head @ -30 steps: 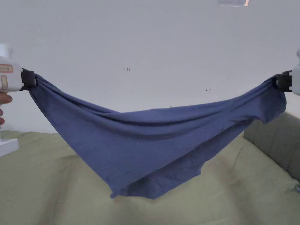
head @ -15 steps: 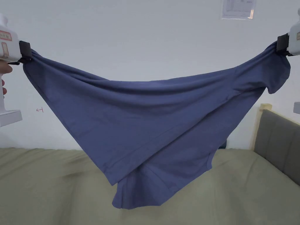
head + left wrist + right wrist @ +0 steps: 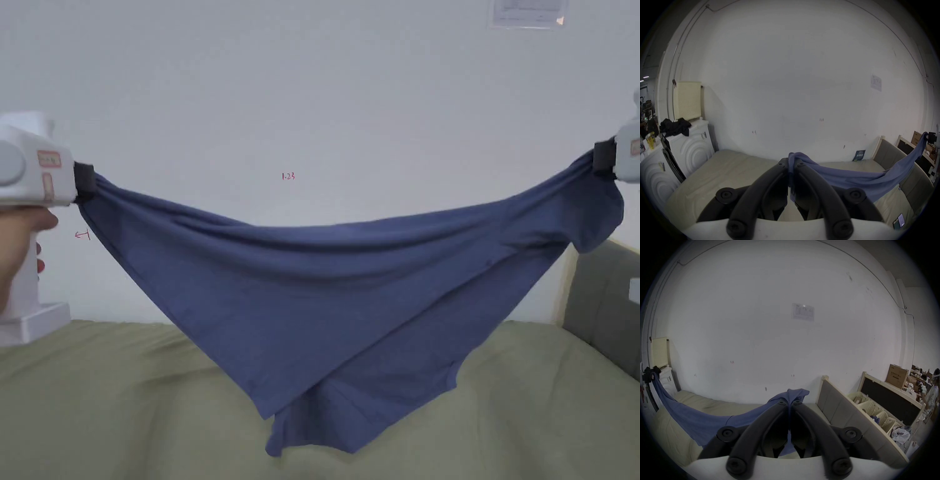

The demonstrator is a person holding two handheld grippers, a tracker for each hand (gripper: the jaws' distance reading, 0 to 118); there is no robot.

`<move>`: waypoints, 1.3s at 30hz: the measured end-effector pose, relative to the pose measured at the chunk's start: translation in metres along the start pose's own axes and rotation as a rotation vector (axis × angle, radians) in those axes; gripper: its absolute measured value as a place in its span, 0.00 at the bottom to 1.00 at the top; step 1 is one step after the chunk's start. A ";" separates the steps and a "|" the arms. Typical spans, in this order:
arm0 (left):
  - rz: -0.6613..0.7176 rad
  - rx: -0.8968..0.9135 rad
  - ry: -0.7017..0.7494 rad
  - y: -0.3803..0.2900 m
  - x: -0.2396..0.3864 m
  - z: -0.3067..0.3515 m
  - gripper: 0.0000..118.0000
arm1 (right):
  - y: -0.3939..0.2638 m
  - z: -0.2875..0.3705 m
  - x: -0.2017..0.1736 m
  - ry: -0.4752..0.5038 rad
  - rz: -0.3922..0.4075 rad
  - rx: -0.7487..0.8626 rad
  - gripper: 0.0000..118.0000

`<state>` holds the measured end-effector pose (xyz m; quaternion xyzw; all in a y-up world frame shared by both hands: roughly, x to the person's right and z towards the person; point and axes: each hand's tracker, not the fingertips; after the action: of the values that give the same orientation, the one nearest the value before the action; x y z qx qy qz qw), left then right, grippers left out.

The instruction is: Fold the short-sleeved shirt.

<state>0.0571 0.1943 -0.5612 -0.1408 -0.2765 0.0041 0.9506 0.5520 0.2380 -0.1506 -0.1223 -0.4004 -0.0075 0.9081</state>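
Head view: a soft blue-violet short-sleeved knit shirt (image 3: 325, 294) hangs stretched between 2 hand-held tongs, spanning the frame from middle left to middle right. The left gripper (image 3: 84, 182), a white body with black jaws at the left edge, is clamped on a bunched corner of the cloth; the hand (image 3: 19, 250) that holds it shows just below. The right gripper (image 3: 603, 159), at the right edge, pinches the opposite bunched end. In each gripper view the 2 black jaws stand narrow, with blue fabric pressed between them: left gripper (image 3: 791, 164), right gripper (image 3: 790, 401).

The shirt's long axis runs roughly horizontal, left to right across the frame, its upper edge sagging in a shallow curve at the centre. The loose body droops to a point at the lower centre, just above, or possibly touching, the olive-green padded bed surface (image 3: 112, 400); contact cannot be told. A short flap near the right end is probably a sleeve.

Holding the garment wide and aloft in front of the plain white wall (image 3: 312, 94) appears meant to let its weight pull out creases and show its outline before it is laid flat. No fold is yet made; the task is judged to be at an early stage.
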 end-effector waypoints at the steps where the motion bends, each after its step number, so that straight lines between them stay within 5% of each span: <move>1: 0.004 -0.017 0.001 -0.012 0.000 -0.010 0.00 | -0.010 -0.011 0.000 -0.003 -0.001 -0.016 0.02; 10: 0.033 -0.110 -0.039 -0.101 -0.003 -0.032 0.00 | -0.097 -0.024 0.005 0.003 -0.062 -0.063 0.02; 19: 0.022 -0.164 -0.100 -0.158 -0.020 0.080 0.00 | -0.174 0.093 0.023 0.054 -0.007 -0.143 0.02; 28: -0.074 -0.341 -0.090 -0.313 -0.052 0.212 0.00 | -0.357 0.215 0.024 0.155 -0.055 -0.348 0.02; 33: -0.005 -0.516 -0.052 -0.410 -0.083 0.249 0.00 | -0.473 0.247 0.025 0.126 -0.055 -0.514 0.02; 39: 0.033 -0.599 0.011 -0.461 -0.109 0.244 0.01 | -0.522 0.251 0.045 0.053 -0.137 -0.607 0.02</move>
<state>-0.1957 -0.1926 -0.2967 -0.4196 -0.2578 -0.0632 0.8680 0.3421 -0.2075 0.1574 -0.3605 -0.3633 -0.1913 0.8376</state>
